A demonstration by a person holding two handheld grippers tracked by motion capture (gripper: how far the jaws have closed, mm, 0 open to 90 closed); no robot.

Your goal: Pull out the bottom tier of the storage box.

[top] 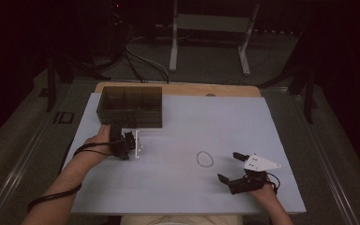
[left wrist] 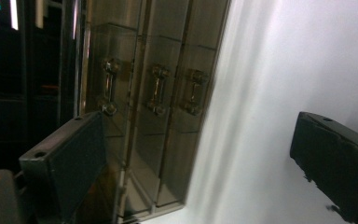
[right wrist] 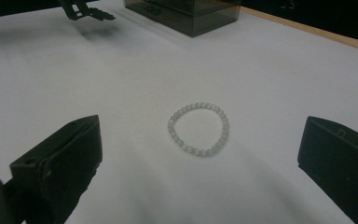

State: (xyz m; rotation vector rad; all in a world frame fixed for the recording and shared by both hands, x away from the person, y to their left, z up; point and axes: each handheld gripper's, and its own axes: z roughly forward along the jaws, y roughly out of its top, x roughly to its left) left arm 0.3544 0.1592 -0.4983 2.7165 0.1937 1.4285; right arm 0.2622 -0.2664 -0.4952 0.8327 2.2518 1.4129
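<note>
Approach step: right gripper (right wrist: pixel 200 186) stands wide open, empty, bead bracelet (right wrist: pixel 199 129) lying mid-frame between its jaws. Left gripper (top: pixel 130 142), open, waits by the drawer box (top: pixel 130 107) upper left. Next: lower, close gently.

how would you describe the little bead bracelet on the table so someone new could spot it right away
Start from the white table top and look toward the person's right gripper, whose open jaws point at it. Just ahead of them lies a small ring of pale, translucent beads, flat on the surface and touching nothing. The dark smoked-plastic drawer box sits far off at the back left; the bracelet is the only loose, round, light thing.
</note>
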